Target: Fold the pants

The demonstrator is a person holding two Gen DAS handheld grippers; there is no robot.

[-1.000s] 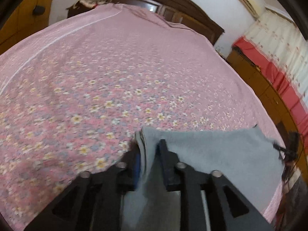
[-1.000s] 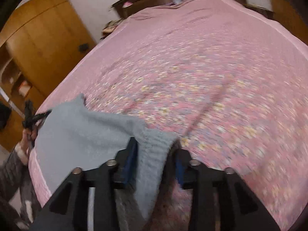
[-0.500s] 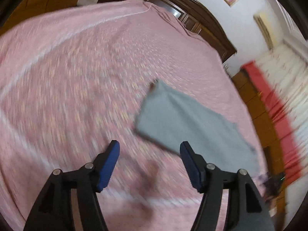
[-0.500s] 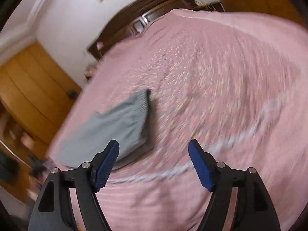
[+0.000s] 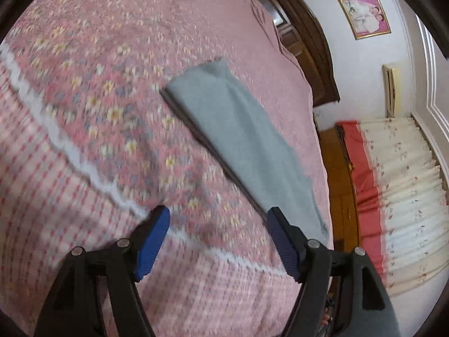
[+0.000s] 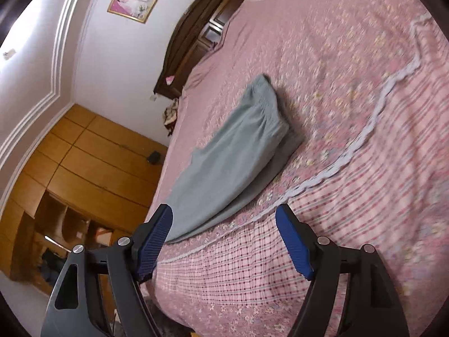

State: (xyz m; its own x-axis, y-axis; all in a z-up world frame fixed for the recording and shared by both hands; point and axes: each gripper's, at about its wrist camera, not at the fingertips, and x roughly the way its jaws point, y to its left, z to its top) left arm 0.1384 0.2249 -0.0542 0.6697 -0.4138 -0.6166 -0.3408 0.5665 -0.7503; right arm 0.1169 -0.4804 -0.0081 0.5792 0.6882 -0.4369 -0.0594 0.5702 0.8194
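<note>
1. Blue ribbed pads are lining the black fingers of both grippers we are holding; the left gripper (image 5: pixel 218 226) is opening, its jaws already wide with only bedspread showing in the gap between them.
2. The right gripper (image 6: pixel 224 224) is standing wide apart too, and nothing is sitting between its pads.
3. Just past the fingertips we are seeing the pink checked border of the pink floral bedspread (image 5: pixel 92 90), with a white scalloped trim (image 6: pixel 373 120) running between the checks and the flowers.
4. Beyond that, the folded grey-blue soft fabric pants (image 5: pixel 247 146) are lying flat on the flowered part, close to the bed's side edge, apart from both grippers. In the right wrist view the pants (image 6: pixel 230 157) are showing the gathered waistband at the far end, the upper layer lying over a lower one that is peeking out along the near edge.
5. Farther off, the dark wooden headboard (image 6: pixel 196 39) is standing against the pale wall.
6. Farthest, a gold-framed pink picture (image 5: pixel 364 15) is hanging on that wall, and red-and-cream curtains (image 5: pixel 398 196) are hanging past the bed.
</note>
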